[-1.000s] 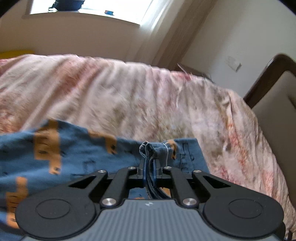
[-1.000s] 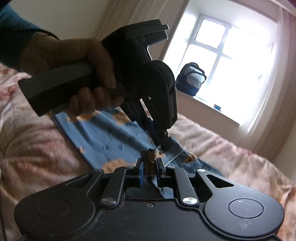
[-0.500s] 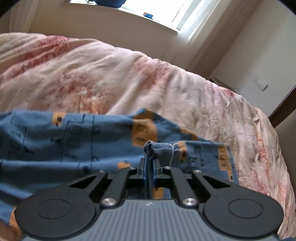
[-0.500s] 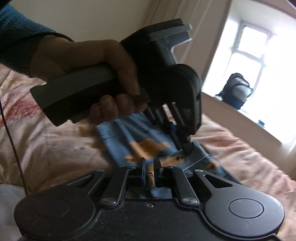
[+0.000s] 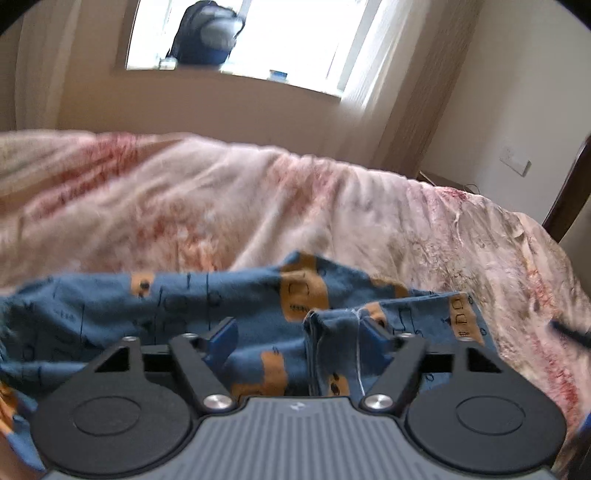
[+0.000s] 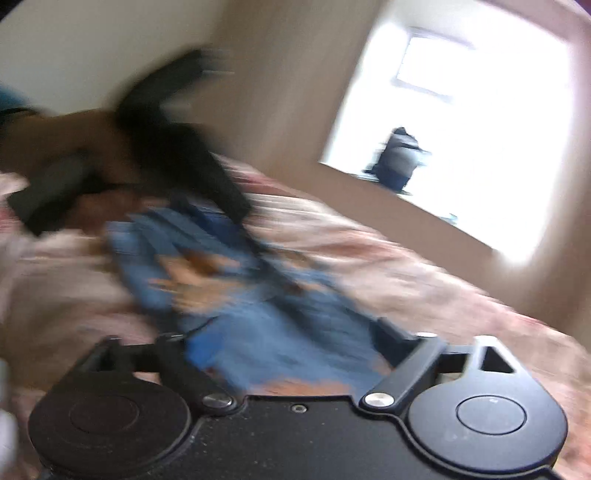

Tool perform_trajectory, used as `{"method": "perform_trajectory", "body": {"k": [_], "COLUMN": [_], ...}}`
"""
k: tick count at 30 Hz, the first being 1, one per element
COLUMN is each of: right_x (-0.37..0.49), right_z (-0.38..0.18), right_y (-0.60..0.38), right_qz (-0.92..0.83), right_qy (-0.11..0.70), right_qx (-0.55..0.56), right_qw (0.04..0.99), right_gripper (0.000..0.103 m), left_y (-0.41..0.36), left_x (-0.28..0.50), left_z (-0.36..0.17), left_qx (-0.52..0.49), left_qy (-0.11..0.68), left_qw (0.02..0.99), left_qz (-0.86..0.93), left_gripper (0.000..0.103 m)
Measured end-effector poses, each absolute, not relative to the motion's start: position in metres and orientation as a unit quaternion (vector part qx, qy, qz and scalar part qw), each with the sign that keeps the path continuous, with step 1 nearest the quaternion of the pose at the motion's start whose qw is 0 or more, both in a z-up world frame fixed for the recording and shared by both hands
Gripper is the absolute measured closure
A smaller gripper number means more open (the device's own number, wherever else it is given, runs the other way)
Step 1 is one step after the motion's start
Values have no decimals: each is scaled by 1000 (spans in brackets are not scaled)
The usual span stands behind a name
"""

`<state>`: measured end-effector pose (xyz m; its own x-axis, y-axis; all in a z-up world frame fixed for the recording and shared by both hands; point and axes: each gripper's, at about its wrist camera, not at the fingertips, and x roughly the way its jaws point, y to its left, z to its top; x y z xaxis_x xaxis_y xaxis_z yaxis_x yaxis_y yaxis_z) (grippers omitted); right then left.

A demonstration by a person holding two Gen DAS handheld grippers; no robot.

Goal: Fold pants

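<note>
The blue pants (image 5: 192, 306) with orange patches lie on the pink floral bed cover (image 5: 221, 206), folded over with a bunched edge (image 5: 332, 321) standing between my fingers. My left gripper (image 5: 301, 334) is open, its blue pads apart on either side of that edge. In the blurred right wrist view the pants (image 6: 258, 317) lie under my right gripper (image 6: 284, 339), which is open and wide. The left gripper and the hand that holds it (image 6: 122, 155) show as a dark blur above the pants' far end.
A window with a dark backpack (image 5: 207, 33) on the sill is behind the bed. A dark wooden headboard (image 5: 569, 199) rises at the right. A wall and curtain stand beyond the bed's far edge.
Both grippers have opened and let go of the pants' edge. The pants have dropped onto the bed. The right gripper is moving fast, so its view is blurred.
</note>
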<state>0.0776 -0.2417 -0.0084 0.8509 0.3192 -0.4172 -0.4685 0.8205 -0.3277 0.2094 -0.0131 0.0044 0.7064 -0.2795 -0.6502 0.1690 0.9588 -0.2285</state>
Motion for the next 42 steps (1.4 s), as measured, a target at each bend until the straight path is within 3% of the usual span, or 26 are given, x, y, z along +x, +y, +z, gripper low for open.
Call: {"method": "perform_trajectory", "body": {"k": [2, 7, 11, 15, 23, 26, 29, 33, 35, 42], "right_x": [89, 143, 181, 198, 224, 200, 161, 128, 115, 116], "right_z": [-1, -2, -27, -57, -52, -25, -16, -36, -52, -44], "right_y": [-269, -290, -261, -234, -313, -322, -294, -264, -263, -308], "right_qz": [137, 89, 141, 134, -59, -51, 29, 115, 92, -3], "right_qy": [174, 194, 184, 157, 200, 180, 154, 191, 198, 260], "right_qx": [-221, -226, -228, -318, -310, -253, -266, -296, -341, -317], "right_qw": [950, 950, 946, 925, 928, 949, 951, 929, 914, 912], "right_gripper": [1, 1, 1, 1, 2, 1, 1, 1, 1, 1], "left_y": [-28, -64, -58, -41, -45, -45, -51, -59, -49, -11], "left_x": [209, 222, 234, 234, 231, 208, 179, 164, 158, 144], "left_z": [4, -5, -23, -36, -29, -12, -10, -35, -36, -18], "left_qx": [-45, 34, 43, 27, 37, 26, 37, 105, 85, 32], "left_qy": [352, 341, 356, 354, 349, 334, 313, 341, 331, 326], "left_qw": [926, 936, 932, 932, 934, 939, 944, 932, 937, 941], "left_qz": [-125, -77, -53, -73, -72, -76, -96, -71, -80, -83], "left_gripper": [15, 14, 8, 5, 2, 0, 0, 0, 0, 0]}}
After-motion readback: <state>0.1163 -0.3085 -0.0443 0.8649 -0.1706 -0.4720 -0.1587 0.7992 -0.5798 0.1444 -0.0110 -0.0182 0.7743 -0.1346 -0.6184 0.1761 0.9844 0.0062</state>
